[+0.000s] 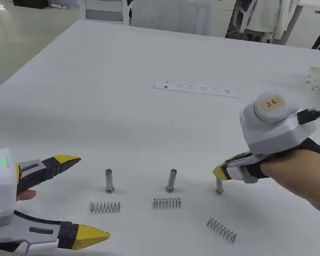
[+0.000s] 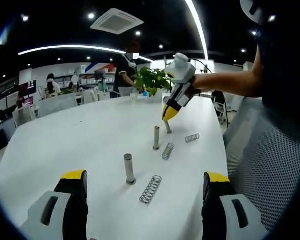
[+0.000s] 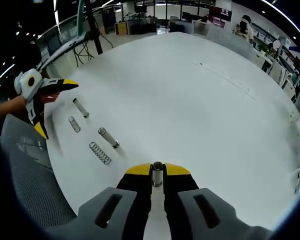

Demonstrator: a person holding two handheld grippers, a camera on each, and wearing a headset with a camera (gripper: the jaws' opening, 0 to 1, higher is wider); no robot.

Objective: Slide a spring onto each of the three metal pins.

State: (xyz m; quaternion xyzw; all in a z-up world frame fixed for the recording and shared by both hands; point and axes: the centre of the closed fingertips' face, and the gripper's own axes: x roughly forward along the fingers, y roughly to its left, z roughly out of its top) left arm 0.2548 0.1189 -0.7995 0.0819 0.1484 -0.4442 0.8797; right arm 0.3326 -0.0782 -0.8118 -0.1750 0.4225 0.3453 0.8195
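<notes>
The rightmost pin (image 1: 219, 186) stands upright near the table's (image 1: 149, 122) front edge, clamped by the right gripper (image 1: 221, 172). Its spring (image 1: 221, 229) lies beside it, unthreaded. The left gripper (image 1: 92, 196) gapes empty and likely must fetch that spring next.

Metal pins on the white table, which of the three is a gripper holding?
The rightmost short steel pin in the head view, clamped by the yellow-tipped right gripper. The middle pin and left pin stand free.
</notes>
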